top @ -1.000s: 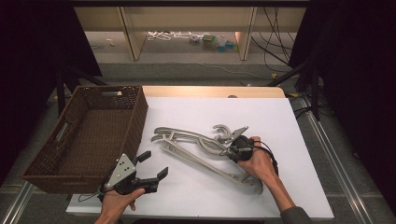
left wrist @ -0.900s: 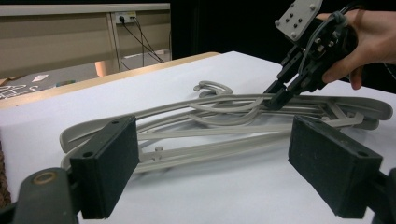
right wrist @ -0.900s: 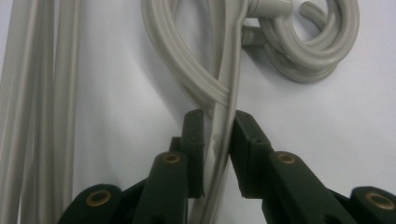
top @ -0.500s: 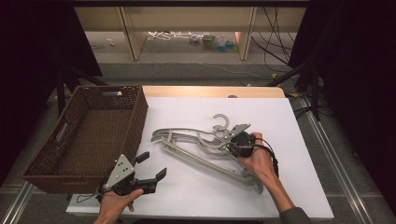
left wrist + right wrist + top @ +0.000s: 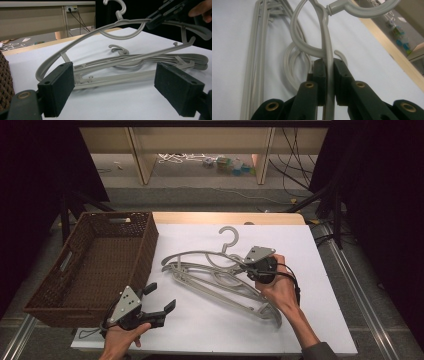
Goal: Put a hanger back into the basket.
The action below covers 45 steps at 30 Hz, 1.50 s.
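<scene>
Several grey plastic hangers [image 5: 220, 287] lie stacked on the white table [image 5: 315, 270]. My right gripper [image 5: 246, 265] is shut on the top hanger [image 5: 197, 254], clamped on its arm just below the hook. That end hangs above the pile, and its far tip is still down among the others. The right gripper view shows the pads squeezing the thin grey hanger arm [image 5: 326, 37], with the pile [image 5: 260, 50] below. My left gripper [image 5: 161, 296] is open near the table's front left corner. Its jaws [image 5: 115, 82] point at the pile [image 5: 140, 62] with nothing between them.
A dark wicker basket [image 5: 146, 245] stands along the table's left side, close to my left gripper, and its weave shows at the edge [image 5: 5, 80] of the left gripper view. Behind the table are wooden shelving, cables on the floor and dark stands.
My right gripper has risen with the top hanger, whose hook end has lifted off the pile and swung toward the far side. The left gripper has stayed in place.
</scene>
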Each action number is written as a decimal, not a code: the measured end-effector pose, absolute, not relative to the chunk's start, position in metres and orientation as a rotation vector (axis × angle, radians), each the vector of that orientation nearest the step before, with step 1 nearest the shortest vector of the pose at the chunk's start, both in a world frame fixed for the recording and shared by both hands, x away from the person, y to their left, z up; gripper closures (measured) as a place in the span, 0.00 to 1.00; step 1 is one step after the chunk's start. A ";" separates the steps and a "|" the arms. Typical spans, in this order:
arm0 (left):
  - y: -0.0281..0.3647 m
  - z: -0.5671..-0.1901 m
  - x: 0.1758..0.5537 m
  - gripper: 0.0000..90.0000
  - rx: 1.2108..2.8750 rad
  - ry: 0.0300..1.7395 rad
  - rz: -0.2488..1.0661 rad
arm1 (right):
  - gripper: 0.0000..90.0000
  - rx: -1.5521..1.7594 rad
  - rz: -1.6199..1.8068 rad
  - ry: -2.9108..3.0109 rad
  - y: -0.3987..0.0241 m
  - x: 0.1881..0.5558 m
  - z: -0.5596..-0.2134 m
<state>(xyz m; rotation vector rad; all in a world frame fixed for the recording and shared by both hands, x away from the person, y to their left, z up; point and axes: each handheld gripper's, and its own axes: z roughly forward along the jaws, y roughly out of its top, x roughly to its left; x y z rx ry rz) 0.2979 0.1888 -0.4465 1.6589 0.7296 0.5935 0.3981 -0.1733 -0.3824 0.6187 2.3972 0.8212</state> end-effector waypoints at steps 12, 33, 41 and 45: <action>0.179 -0.440 0.301 0.19 1.655 0.727 0.573 | 0.91 0.486 0.893 2.406 -0.187 0.371 -0.361; 0.115 -0.389 0.334 0.22 1.831 0.595 0.396 | 0.92 0.370 0.936 2.464 -0.207 0.329 -0.360; 0.095 -0.385 0.347 0.32 1.947 0.553 0.347 | 0.92 0.287 0.933 2.492 -0.195 0.321 -0.359; 0.091 -0.388 0.348 0.38 2.001 0.524 0.333 | 0.92 0.262 0.942 2.502 -0.191 0.318 -0.358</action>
